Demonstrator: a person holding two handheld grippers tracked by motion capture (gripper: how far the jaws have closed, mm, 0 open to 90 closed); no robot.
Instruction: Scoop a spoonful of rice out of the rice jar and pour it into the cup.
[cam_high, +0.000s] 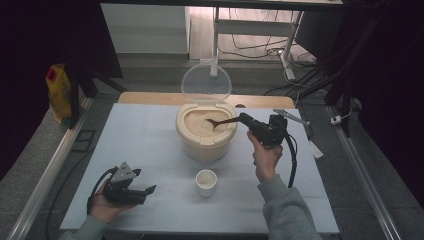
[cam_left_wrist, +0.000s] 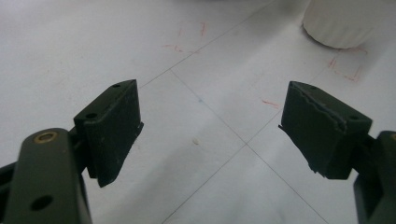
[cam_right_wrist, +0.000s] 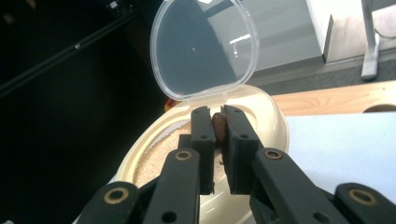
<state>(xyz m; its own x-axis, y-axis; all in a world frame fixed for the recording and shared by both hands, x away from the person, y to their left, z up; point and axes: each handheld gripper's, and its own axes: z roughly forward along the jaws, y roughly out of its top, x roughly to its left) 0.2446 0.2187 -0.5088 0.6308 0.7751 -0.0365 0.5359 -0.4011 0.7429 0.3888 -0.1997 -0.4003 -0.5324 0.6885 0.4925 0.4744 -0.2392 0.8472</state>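
Right gripper (cam_high: 245, 119) fingers clenched on spoon (cam_high: 223, 121) handle, bowl dipped in rice container (cam_high: 206, 131) at counter centre. Lift level, slow, toward near cup (cam_high: 206, 182). Left gripper (cam_high: 148, 190) fingers released, idle.

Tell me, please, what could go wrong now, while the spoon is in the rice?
The right gripper pinches the brown spoon only at its handle end, so it may twist and spill rice when lifted. The small white cup has a narrow mouth, so grains could fall onto the table. The upright clear lid might get knocked.
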